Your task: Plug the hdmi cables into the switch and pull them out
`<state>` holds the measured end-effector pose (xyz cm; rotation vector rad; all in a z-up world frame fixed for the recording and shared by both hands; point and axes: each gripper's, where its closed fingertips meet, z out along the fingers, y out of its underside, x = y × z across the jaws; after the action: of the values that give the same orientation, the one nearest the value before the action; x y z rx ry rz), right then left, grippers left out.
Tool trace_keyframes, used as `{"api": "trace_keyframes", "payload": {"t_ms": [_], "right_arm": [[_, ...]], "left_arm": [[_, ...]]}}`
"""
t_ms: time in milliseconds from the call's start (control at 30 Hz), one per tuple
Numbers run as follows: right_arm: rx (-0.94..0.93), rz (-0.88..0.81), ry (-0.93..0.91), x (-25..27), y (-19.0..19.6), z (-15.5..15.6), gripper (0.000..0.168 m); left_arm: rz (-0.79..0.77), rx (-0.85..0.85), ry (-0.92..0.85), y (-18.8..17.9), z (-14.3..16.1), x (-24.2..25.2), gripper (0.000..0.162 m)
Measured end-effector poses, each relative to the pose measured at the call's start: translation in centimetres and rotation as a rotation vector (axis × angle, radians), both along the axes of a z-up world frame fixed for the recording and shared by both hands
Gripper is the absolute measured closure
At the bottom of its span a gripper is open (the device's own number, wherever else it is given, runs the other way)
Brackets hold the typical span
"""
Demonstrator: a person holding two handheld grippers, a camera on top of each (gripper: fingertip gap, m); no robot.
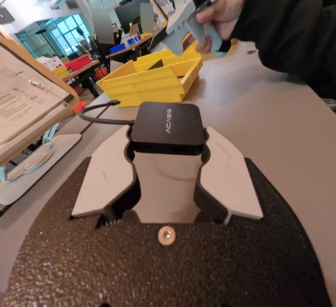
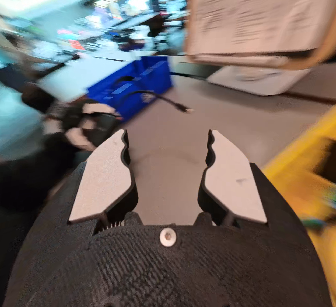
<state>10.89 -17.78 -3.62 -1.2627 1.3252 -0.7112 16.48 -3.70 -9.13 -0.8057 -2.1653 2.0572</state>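
Observation:
A black square switch (image 1: pixel 167 123) lies on the grey table (image 1: pixel 254 125). Its short tail cable (image 1: pixel 101 119) runs left and ends in a plug (image 1: pixel 114 102). My left gripper (image 1: pixel 168 134) is shut on the switch, one finger against each side. Two ports show on the switch's near face, with nothing in them. My right gripper (image 2: pixel 167 132) is open and empty above the table. It also shows in the left wrist view (image 1: pixel 181 30), held in a hand at the upper right. A black cable (image 2: pixel 163 98) with a plug at its end (image 2: pixel 183 109) sticks out of a blue bin (image 2: pixel 134 87).
A yellow bin (image 1: pixel 151 83) stands behind the switch and shows at the right in the right wrist view (image 2: pixel 300 170). A paper sheet on a tilted wooden stand (image 1: pixel 27 98) is at the left. A black sleeve (image 1: pixel 291 34) reaches over the table. The right wrist view is blurred.

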Motion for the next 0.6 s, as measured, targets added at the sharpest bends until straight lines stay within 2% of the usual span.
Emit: {"api": "trace_keyframes", "payload": {"t_ms": [100, 233, 267, 300, 333, 400, 600], "right_arm": [[0.311, 0.334, 0.027, 2.2, 7.5, -1.1, 0.088], [0.571, 0.513, 0.122, 4.1, 12.4, -3.3, 0.095], [0.638, 0.560, 0.127, 4.1, 13.3, -3.2, 0.109], [0.695, 0.612, 0.119, 3.9, 14.0, -2.8, 0.131], [0.726, 0.640, 0.115, 3.8, 14.4, -2.7, 0.147], [0.706, 0.629, 0.132, 4.1, 14.7, -3.4, 0.153], [0.600, 0.625, 0.111, 4.1, 14.6, -3.9, 0.153]], "left_arm": [[-0.014, -0.067, -0.022, -0.2, 1.0, -0.9, 0.090], [-0.025, -0.125, -0.072, -0.5, 1.5, -2.0, 0.090], [-0.024, -0.125, -0.084, -0.6, 1.4, -2.1, 0.090], [-0.023, -0.120, -0.102, -0.7, 1.1, -2.2, 0.090], [-0.024, -0.111, -0.123, -0.8, 0.8, -2.3, 0.090], [-0.023, -0.093, -0.151, -1.0, 0.3, -2.5, 0.090], [-0.002, -0.103, -0.206, -1.3, -0.1, -2.5, 0.090]]}}
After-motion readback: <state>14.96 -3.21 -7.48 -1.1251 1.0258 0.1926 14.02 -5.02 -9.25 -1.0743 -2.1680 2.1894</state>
